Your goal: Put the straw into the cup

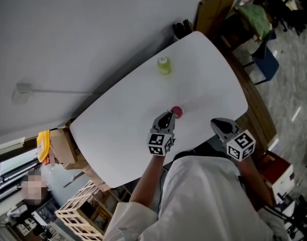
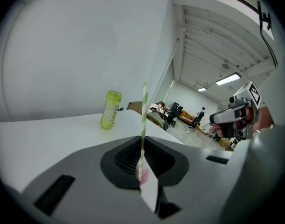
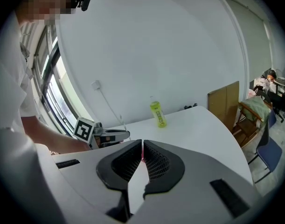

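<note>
left claw [image 2: 142,146] clamped on an upright green-striped straw [image 2: 144,111] | pink cup [image 1: 177,112] on white tabletop [image 1: 123,119], right at left claw tips | right claw [image 3: 142,146] nearly closed, nothing in it, well apart from cup | green bottle [image 1: 164,65] farther back

On the surface [image 1: 118,119] the bottle [image 1: 164,65] stood toward the far side, well apart from the cup [image 1: 177,111], which sat nearer the person's edge. The left gripper [image 1: 168,116] was just beside the cup, on its left, with the straw [image 2: 143,120] upright between its jaws. The straw's lower end seemed to lie over the cup, though the view was poor there. The right gripper [image 1: 217,123] was off to the cup's right, apart from it, near the surface's near edge
</note>
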Demonstrator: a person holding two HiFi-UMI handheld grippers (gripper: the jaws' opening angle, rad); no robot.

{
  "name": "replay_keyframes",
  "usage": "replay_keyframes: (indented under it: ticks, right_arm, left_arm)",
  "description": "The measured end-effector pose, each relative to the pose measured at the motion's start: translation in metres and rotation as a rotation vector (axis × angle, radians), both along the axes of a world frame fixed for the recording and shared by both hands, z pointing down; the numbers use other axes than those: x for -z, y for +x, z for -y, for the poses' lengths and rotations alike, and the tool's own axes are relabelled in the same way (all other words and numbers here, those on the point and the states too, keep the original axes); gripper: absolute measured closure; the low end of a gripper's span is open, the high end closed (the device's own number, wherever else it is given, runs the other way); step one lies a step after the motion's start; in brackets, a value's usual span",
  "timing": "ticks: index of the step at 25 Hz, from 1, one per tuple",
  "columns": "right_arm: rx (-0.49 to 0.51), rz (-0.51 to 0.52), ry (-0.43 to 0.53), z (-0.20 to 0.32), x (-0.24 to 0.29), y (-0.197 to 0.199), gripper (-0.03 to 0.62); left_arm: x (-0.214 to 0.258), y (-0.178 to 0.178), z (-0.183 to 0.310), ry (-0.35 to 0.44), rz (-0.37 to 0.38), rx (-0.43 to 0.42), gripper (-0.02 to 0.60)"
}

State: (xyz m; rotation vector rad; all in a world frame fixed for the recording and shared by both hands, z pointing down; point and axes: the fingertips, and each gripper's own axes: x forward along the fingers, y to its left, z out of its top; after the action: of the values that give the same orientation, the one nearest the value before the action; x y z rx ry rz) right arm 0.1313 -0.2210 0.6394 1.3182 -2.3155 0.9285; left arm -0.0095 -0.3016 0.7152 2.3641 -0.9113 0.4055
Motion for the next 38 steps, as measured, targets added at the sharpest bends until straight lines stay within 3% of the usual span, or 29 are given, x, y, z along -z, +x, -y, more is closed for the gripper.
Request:
replay_keyframes:
  ticks: [15, 27, 38]
  right_arm:
    - [0.011, -0.037, -0.042, -0.005, -0.006, -0.002, 0.557]
    - [-0.007, -0.041, -0.060, -0.008, -0.012, 0.010, 0.557]
    - [0.002, -0.039, -0.051, -0.018, -0.011, 0.013, 0.557]
  left_arm:
    - [-0.037, 0.011, 0.014, -0.052, 0.054, 0.043, 0.558]
    - [-0.048, 0.012, 0.008, -0.080, 0.052, 0.025, 0.554]
    - [-0.042, 0.014, -0.002, -0.099, 0.032, 0.020, 0.506]
